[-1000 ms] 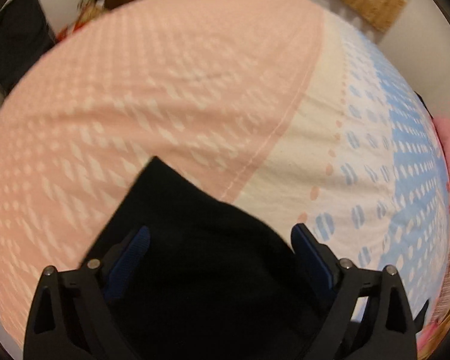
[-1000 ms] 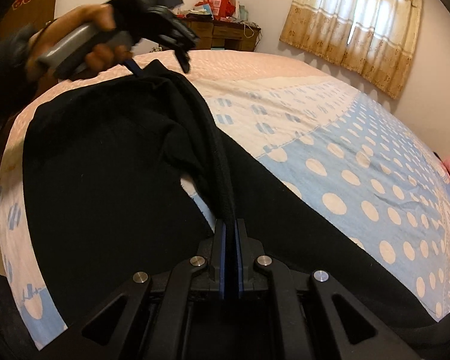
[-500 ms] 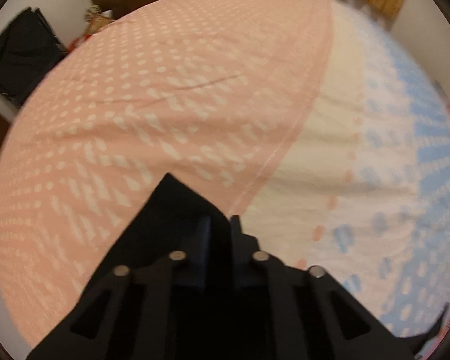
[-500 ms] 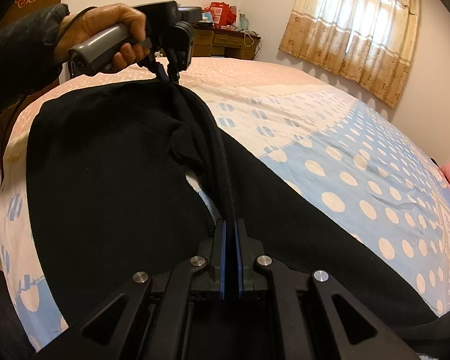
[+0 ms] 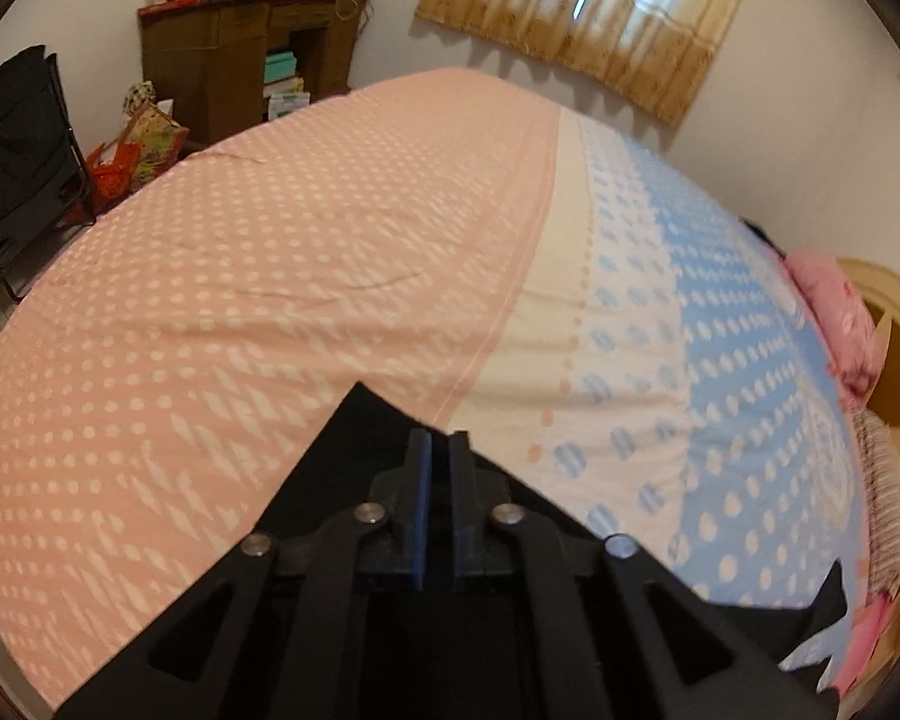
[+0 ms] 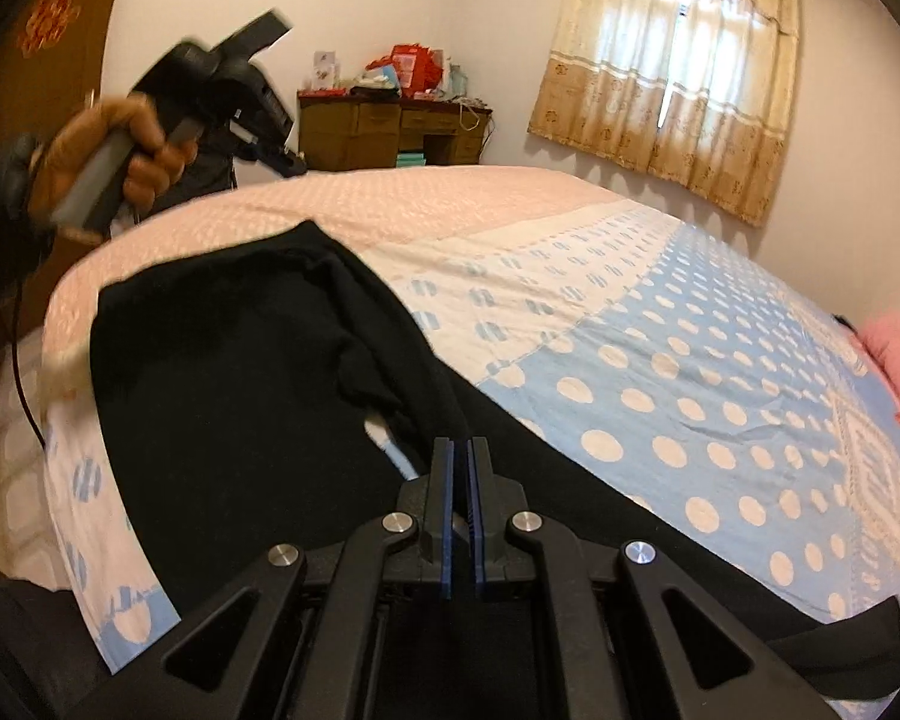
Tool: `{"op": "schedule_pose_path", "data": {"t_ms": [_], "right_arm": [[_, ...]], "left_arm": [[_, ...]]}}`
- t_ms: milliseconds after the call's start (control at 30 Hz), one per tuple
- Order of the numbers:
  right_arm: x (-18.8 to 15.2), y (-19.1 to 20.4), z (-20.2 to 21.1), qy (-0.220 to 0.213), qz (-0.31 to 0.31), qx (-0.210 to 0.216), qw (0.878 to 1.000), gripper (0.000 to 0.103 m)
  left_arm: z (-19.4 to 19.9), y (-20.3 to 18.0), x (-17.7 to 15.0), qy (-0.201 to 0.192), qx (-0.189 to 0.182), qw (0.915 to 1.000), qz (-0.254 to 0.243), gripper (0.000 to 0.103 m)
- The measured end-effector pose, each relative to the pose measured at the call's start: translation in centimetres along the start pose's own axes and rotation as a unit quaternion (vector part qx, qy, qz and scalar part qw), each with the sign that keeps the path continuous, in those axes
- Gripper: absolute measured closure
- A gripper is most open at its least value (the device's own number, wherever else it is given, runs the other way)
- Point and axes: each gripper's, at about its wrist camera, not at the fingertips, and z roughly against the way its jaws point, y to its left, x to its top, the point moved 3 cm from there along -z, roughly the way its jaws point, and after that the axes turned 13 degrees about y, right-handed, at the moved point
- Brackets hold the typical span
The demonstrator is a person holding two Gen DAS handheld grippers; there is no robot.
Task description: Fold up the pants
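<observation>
Pants of soft black fabric (image 6: 240, 420) lay on the dotted pink-and-blue bedspread (image 6: 690, 360). Their ridge ran lengthways from the right gripper (image 6: 462, 480), clamped on it, to the far corner beneath the left gripper (image 6: 285, 163), whose narrow jaws were opening, empty.

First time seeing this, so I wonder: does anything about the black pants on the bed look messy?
Yes. The black pants lie rumpled, a raised ridge running to the right tool, which pinches it. The left tool, jaws opening, hangs empty above the bed.
</observation>
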Motion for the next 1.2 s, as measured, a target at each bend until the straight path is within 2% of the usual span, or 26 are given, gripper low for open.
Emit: {"op": "schedule_pose_path", "data": {"t_ms": [33, 67, 133, 233, 267, 333, 433, 533, 600, 633, 667, 700, 733, 767, 800, 833, 867, 900, 1100, 1200], "right_arm": [[-0.2, 0.6, -0.3, 0.005, 0.005, -0.002, 1.000, 0.099], [-0.4, 0.7, -0.2, 0.005, 0.006, -0.001, 1.000, 0.099], [-0.6, 0.9, 0.0, 0.002, -0.002, -0.006, 1.000, 0.099], [-1.0, -0.4, 0.3, -0.003, -0.031, 0.003, 1.000, 0.099], [-1.1, -0.8, 0.3, -0.003, -0.041, 0.003, 0.999, 0.098], [-1.3, -2.2, 0.1, -0.002, -0.070, 0.012, 0.998, 0.098], [-1.6, -3.9, -0.6, 0.005, -0.103, 0.036, 0.994, 0.098], [-2.0, -5.0, -1.0, 0.000, -0.123, 0.044, 0.991, 0.098], [-2.2, -5.5, -1.1, 0.000, -0.135, 0.054, 0.989, 0.098], [-2.5, -5.7, -1.1, 0.000, -0.143, 0.057, 0.988, 0.098], [-2.6, -6.0, -1.0, -0.001, -0.146, 0.058, 0.988, 0.098], [-2.8, -6.1, -0.9, -0.002, -0.148, 0.059, 0.987, 0.098], [-3.0, -6.2, -0.8, -0.004, -0.152, 0.058, 0.987, 0.098], [-3.2, -6.4, -0.6, -0.006, -0.156, 0.056, 0.986, 0.097], [-3.4, -6.6, -0.5, -0.010, -0.161, 0.054, 0.985, 0.097], [-3.5, -6.9, -0.2, -0.014, -0.167, 0.051, 0.984, 0.097], [-3.6, -7.1, -0.1, -0.017, -0.172, 0.048, 0.984, 0.097], [-3.7, -7.4, 0.1, -0.020, -0.176, 0.045, 0.983, 0.097], [-3.8, -8.5, 0.7, -0.023, -0.200, 0.037, 0.979, 0.097], [-3.7, -8.9, 0.8, -0.023, -0.215, 0.059, 0.975, 0.097]], "left_arm": [[-0.7, -0.3, 0.1, 0.018, -0.006, 0.9998, 0.006, 0.074], [-1.5, -0.4, 0.1, 0.043, -0.017, 0.9988, 0.018, 0.052], [-2.9, -0.1, -0.4, 0.077, -0.044, 0.9948, 0.051, 0.032], [-5.7, 0.2, -0.4, 0.107, -0.084, 0.9826, 0.127, 0.030], [-7.0, 0.7, -0.4, 0.126, -0.094, 0.9734, 0.167, 0.030], [-8.0, 0.8, -0.4, 0.138, -0.092, 0.9665, 0.195, 0.030], [-9.1, -0.7, 0.2, 0.140, -0.042, 0.9743, 0.171, 0.029], [-9.5, -1.8, 0.7, 0.131, -0.001, 0.9775, 0.165, 0.029], [-9.9, -2.3, 1.0, 0.125, 0.025, 0.9795, 0.156, 0.042], [-10.4, -2.4, 1.1, 0.132, 0.038, 0.9798, 0.145, 0.055], [-10.9, -2.3, 1.1, 0.137, 0.054, 0.9795, 0.137, 0.062], [-11.0, -2.3, 1.0, 0.134, 0.061, 0.9802, 0.133, 0.064], [-11.0, -2.2, 0.9, 0.129, 0.063, 0.9811, 0.130, 0.069], [-10.8, -2.0, 0.7, 0.126, 0.066, 0.9817, 0.126, 0.078], [-10.5, -1.7, 0.5, 0.122, 0.059, 0.9830, 0.124, 0.085], [-10.2, -1.2, 0.5, 0.118, 0.043, 0.9839, 0.127, 0.096], [-9.7, -0.3, 0.2, 0.111, 0.014, 0.9841, 0.138, 0.097], [-9.1, 0.6, -0.2, 0.105, -0.001, 0.9844, 0.141, 0.098], [-4.4, 2.5, -2.8, 0.036, -0.079, 0.9897, 0.114, 0.099], [-0.9, 2.5, -3.7, -0.010, -0.104, 0.9907, 0.088, 0.099]]}}
